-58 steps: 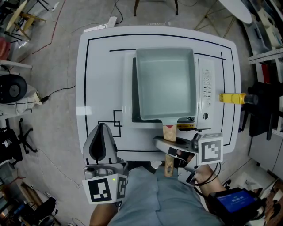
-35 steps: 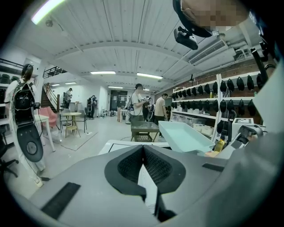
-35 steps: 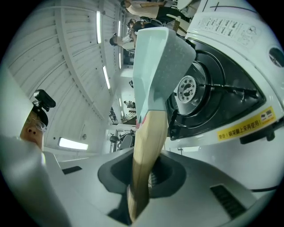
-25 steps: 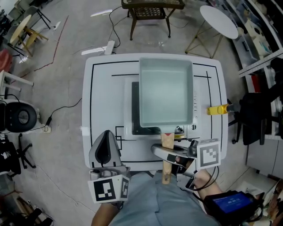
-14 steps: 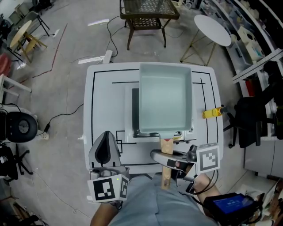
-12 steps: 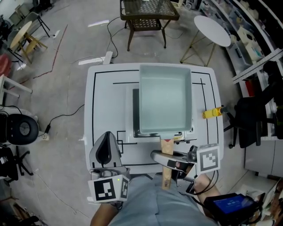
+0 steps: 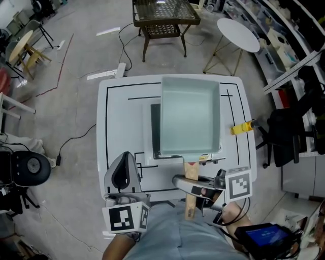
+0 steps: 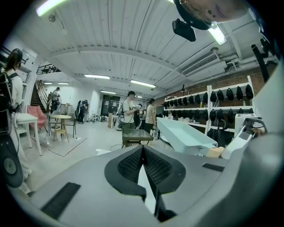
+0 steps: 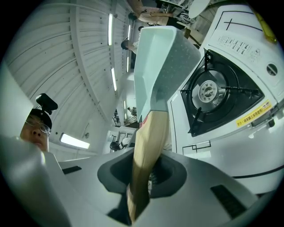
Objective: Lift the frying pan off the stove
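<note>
The pale teal square frying pan (image 7: 190, 119) hangs tilted above the white gas stove (image 7: 153, 133), clear of the black burner (image 9: 208, 93). Its wooden handle (image 7: 190, 175) points toward me. My right gripper (image 7: 194, 185) is shut on that handle near the table's front edge. In the right gripper view the handle (image 9: 148, 142) runs up from between the jaws of the right gripper (image 9: 144, 177) to the pan (image 9: 162, 53). To the left, my left gripper (image 7: 122, 163) is shut with nothing in it; in its own view the left gripper (image 8: 143, 160) has its pads together.
The stove stands on a white table (image 7: 114, 122) with black lines. A yellow object (image 7: 240, 128) lies at the table's right edge. Behind are a mesh side table (image 7: 165, 12) and a round white table (image 7: 238, 33); a dark chair (image 7: 289, 127) stands right. Several people (image 8: 128, 111) stand far off.
The pan has risen a little above the stove with my right gripper still shut on its handle. The left gripper has risen slightly too, still shut.
</note>
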